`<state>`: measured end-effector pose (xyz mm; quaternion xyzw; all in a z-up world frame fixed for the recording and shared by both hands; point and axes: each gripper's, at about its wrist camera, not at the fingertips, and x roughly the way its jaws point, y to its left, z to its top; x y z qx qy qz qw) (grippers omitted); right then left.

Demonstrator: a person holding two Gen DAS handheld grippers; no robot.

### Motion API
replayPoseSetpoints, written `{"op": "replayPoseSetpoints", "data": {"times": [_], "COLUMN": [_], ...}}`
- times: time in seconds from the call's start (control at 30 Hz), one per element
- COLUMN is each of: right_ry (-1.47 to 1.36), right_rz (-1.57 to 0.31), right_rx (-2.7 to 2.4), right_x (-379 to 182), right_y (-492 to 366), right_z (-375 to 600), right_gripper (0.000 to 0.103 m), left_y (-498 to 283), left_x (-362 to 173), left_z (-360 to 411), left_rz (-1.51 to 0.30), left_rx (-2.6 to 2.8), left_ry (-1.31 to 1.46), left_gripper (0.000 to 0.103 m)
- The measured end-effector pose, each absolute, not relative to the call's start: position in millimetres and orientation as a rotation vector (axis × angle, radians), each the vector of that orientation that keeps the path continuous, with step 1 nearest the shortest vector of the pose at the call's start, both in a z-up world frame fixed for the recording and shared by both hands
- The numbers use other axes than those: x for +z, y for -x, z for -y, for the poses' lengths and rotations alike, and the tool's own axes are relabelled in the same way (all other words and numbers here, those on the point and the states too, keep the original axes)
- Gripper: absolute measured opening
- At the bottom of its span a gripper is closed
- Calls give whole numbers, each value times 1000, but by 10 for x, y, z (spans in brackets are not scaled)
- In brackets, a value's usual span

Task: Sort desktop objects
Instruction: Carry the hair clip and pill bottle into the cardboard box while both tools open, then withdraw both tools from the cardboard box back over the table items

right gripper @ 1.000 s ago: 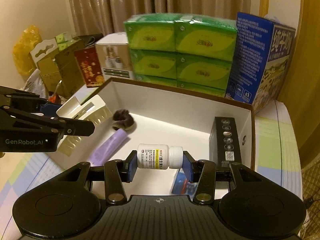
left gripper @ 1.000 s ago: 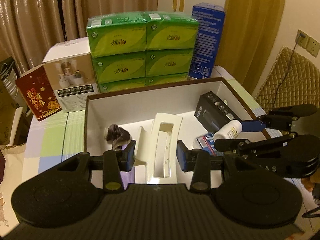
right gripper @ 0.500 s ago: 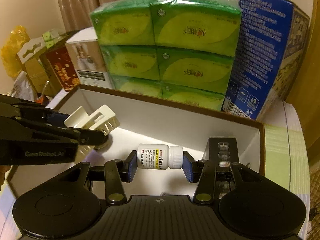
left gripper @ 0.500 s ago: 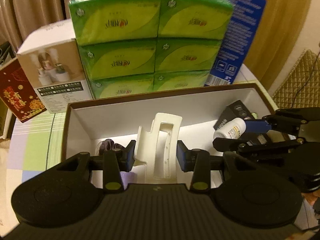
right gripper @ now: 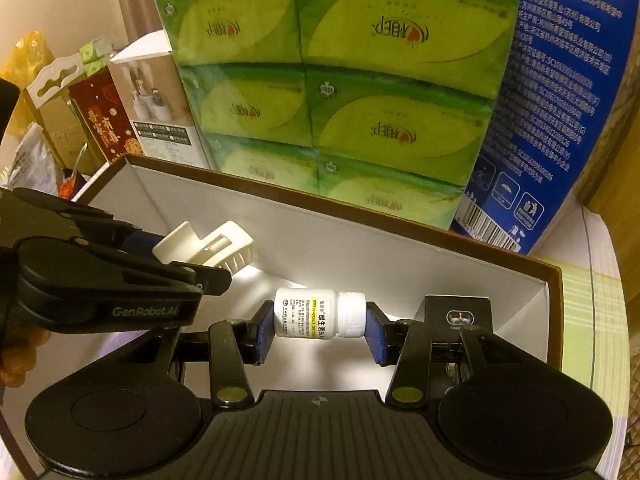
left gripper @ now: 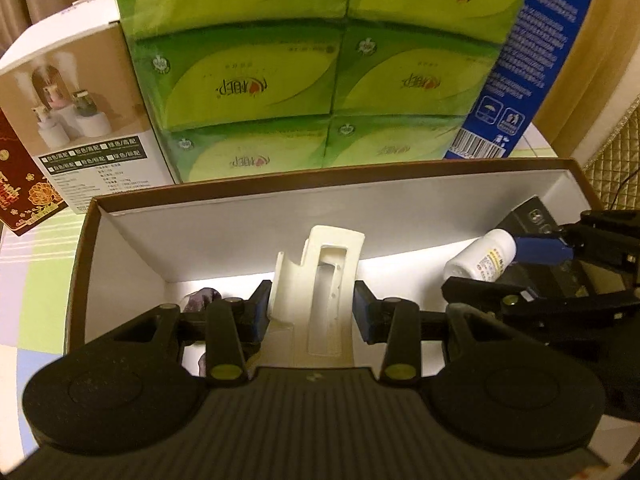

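A stack of green tissue packs point(left gripper: 320, 68) and a blue carton point(left gripper: 532, 60) rise at the back of the worktop, beyond the open white-lined box point(left gripper: 240, 220). In the left wrist view, the left hand-held gripper point(left gripper: 315, 309) clamps a cream plastic holder point(left gripper: 320, 276) over the box, a dark scrunchie point(left gripper: 202, 300) just left of its fingers. In the right wrist view, the right hand-held gripper point(right gripper: 320, 330) grips a white pill bottle point(right gripper: 318, 313) sideways above the box floor, a black box point(right gripper: 456, 316) just to its right.
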<state>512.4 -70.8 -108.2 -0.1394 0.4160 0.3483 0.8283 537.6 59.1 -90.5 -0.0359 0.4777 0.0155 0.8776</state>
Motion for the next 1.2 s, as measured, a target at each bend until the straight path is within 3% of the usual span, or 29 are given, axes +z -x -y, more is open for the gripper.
{"op": "replayPoseSetpoints", "data": {"times": [0.27,0.9,0.93,1.0,1.2], "right_ry": [304,296,291,275,203], "right_rz": [-891,-842,-832,-823,-781], "right_rx": [731,714,711,712,724], "right_x": [-1125,-1121,-1104,-1061,-848], "right_y": [-5187,-5140,-5134,-5125,-4970], "right_z": [672,664,677,703,890], "right_gripper": [44,45,46,64,91], "left_y": [-5470,-5265,-5250,-5219,-5028], "left_x": [-984,-813,-802,-774,-579], "left_z": [-588,-526,-535,-547,-565], "left_rz": [-1004,-969,-967,-963,-930], "left_rx": [21,25,26,24,11], "left_ry": [72,-5,-6,-7,-13], "left_gripper": [35,45,49,53,66]}}
